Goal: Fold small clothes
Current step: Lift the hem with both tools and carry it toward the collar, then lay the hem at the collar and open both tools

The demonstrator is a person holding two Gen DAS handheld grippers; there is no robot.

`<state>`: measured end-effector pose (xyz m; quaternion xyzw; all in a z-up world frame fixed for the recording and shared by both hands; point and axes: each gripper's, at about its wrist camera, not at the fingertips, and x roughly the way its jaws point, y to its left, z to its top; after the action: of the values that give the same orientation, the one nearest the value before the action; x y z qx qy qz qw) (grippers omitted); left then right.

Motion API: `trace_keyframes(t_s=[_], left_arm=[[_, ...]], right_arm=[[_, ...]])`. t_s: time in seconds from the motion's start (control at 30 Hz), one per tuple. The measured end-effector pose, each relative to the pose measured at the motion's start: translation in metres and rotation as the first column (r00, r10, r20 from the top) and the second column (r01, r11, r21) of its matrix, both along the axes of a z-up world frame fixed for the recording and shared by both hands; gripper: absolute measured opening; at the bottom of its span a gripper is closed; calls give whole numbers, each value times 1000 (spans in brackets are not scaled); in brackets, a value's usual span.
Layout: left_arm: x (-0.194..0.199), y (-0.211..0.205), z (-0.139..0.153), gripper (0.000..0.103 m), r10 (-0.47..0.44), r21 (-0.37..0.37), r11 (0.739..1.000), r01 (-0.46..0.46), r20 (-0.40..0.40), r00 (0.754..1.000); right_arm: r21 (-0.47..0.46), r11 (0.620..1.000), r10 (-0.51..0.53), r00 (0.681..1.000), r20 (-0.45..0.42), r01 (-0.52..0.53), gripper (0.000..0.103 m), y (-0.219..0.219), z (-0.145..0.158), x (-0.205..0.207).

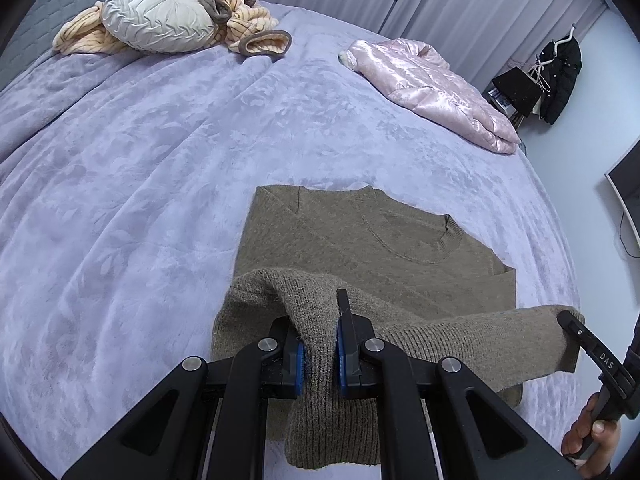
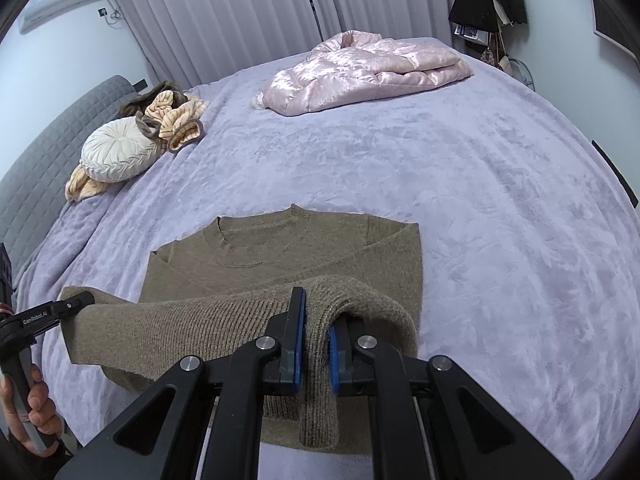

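Left wrist view: both grippers, left (image 1: 319,344) and right (image 2: 316,350), clamp the sweater's (image 1: 360,240) hem near the bed's (image 1: 120,160) edge; sleeves tucked, final fold unfinished.

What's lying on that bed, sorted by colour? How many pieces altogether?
Brown: 1, the sweater, held by the left gripper and right gripper.
Pink: 1, the shiny padded jacket.
Cream: 1, the round cushion.
Peach striped: 1, the crumpled fleece garment.
Total: 4 on the lilac blanket.
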<state>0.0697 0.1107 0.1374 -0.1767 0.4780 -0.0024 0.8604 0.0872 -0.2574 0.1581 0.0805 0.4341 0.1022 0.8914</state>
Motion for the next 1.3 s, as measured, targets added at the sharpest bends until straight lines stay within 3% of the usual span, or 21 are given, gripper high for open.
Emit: trace_keyframes(t_s=[0.57, 0.87, 1.3], left_arm=[[45, -7, 3, 13, -13, 22, 1000, 13, -18, 1000], [68, -3, -22, 13, -11, -8, 1000, 11, -80, 997], [93, -6, -35, 13, -16, -8, 1000, 15, -114, 993]], right_arm=[[-21, 1000, -23, 1000, 18, 24, 10, -7, 12, 29], [-31, 999, -27, 999, -22, 27, 10, -3, -7, 51], [11, 998, -54, 995, -79, 55, 10, -11, -30, 78]])
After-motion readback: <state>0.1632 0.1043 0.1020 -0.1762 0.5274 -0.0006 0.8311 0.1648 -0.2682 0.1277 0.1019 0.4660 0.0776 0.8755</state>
